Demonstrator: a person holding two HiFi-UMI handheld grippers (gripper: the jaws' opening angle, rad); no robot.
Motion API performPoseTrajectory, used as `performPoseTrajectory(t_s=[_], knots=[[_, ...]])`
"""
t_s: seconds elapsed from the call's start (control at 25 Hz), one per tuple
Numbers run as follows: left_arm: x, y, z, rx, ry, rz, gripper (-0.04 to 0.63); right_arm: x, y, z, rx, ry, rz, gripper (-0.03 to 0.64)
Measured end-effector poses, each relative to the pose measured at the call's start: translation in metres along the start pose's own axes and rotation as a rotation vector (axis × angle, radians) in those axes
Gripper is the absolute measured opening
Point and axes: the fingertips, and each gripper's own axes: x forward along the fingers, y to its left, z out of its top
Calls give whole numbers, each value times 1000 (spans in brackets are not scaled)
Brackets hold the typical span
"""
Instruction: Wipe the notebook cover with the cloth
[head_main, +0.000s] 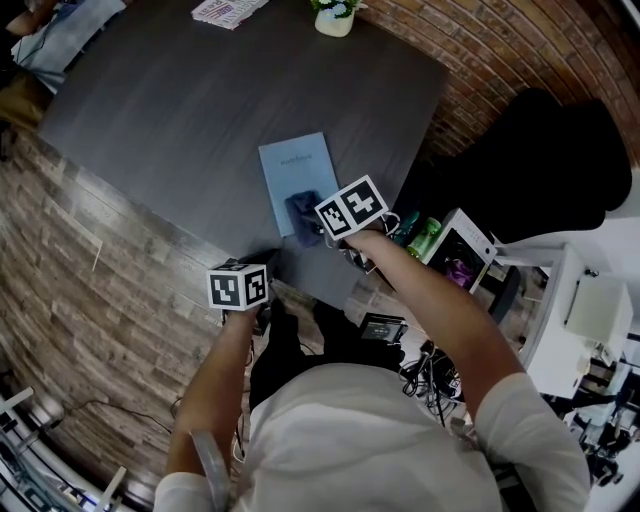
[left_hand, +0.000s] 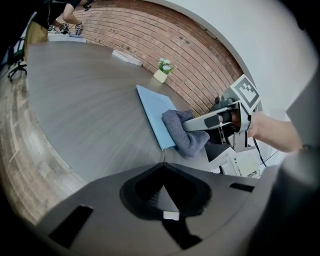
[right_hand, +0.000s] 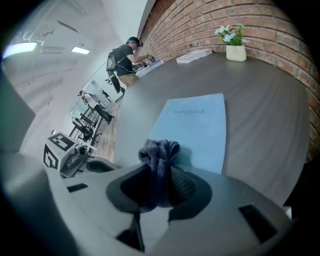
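Left gripper (left_hand: 163, 192): fingers together, empty, off the tabletop's near edge.
Right gripper (right_hand: 159, 176): fingers clamped on cloth (right_hand: 159, 151), arm outstretched.

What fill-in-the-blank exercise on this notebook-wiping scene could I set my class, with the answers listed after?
1. The right tool is shut on a dark ___.
2. That fabric lies on the near end of the light ___ notebook.
3. The white pot by the brick wall holds ___.
4. The left tool, jaws together, holds ___.
Missing words: cloth; blue; flowers; nothing.
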Motion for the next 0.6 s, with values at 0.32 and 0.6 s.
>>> performPoseTrajectory(t_s=[0.32,0.6], knots=[[-1,1,-1,-9,-12,11,8,-20,-28,-11,15,-8,-50,104],[0,1,1,-8,-18,17,8,-38,-53,-17,17,-6,-98,104]])
